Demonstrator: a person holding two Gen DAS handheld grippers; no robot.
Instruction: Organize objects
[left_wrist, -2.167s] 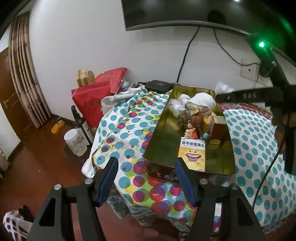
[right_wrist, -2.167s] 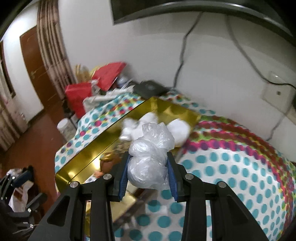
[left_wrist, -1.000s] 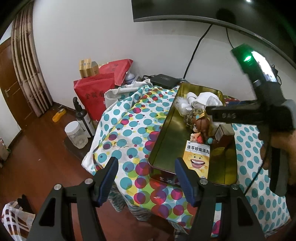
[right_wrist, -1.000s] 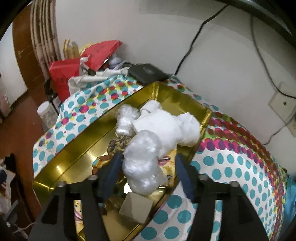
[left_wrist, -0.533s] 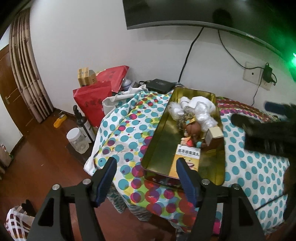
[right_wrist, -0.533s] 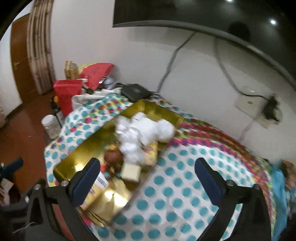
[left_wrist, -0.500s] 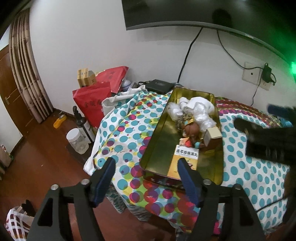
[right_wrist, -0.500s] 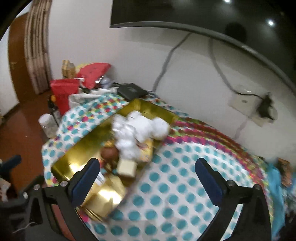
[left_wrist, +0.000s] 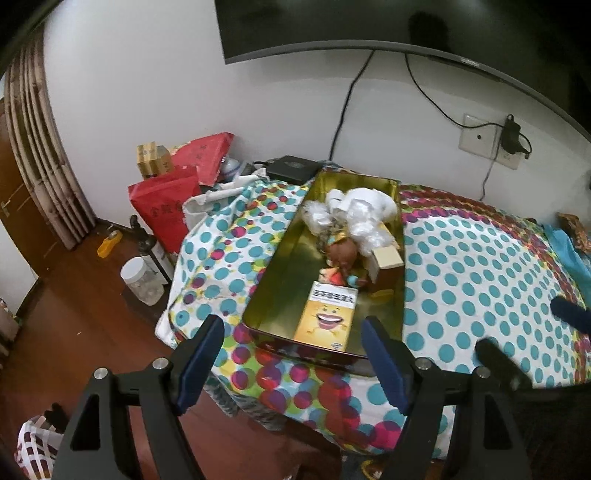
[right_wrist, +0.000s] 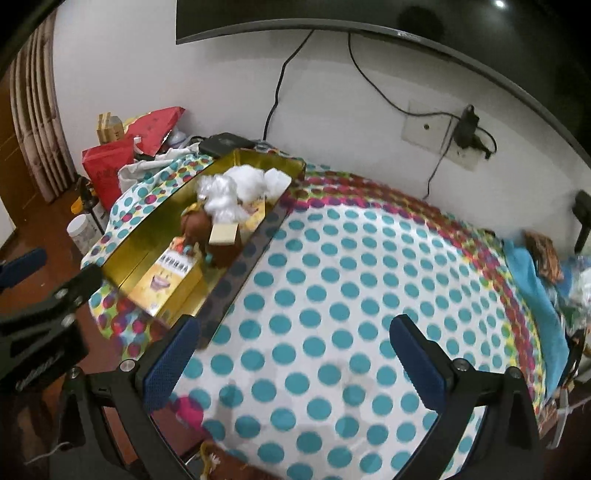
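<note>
A white wall with a dark screen (left_wrist: 369, 26) mounted high is backing the scene, and below it a counter draped in a dotted cloth (left_wrist: 480, 280) is carrying a long gold tin tray (left_wrist: 284, 280), which is serving as the landmark here. Far to the left of the tray, a brown curtain (left_wrist: 40, 155) is hanging beside a wooden door, and on the wooden floor between curtain and tray a lidded clear jar (left_wrist: 142, 282) is standing next to a dark bottle. Just left of the tray's far end, red paper bags (left_wrist: 166, 206) are leaning against the wall. At the tray's far end a black box (left_wrist: 291, 168) is lying on the cloth. Inside the tray, white crumpled plastic bags (left_wrist: 358, 214) are piling at the far end, a brown-haired doll (left_wrist: 341, 258) is lying at the middle with a small cardboard box (left_wrist: 386, 258) touching it on the right, and a yellow packet with a smiling face (left_wrist: 327, 317) is resting at the near end. The left tool (left_wrist: 291, 354) is hovering in front of the tray's near edge, its jaws having just been opening, spread and gripping nothing. To the right of the tray, the right tool (right_wrist: 295, 358) is hanging over bare dotted cloth, its jaws having just been opening, standing wide apart and empty. Further right, a wall socket (right_wrist: 439, 138) with a plugged charger is sitting above the counter's far edge.
</note>
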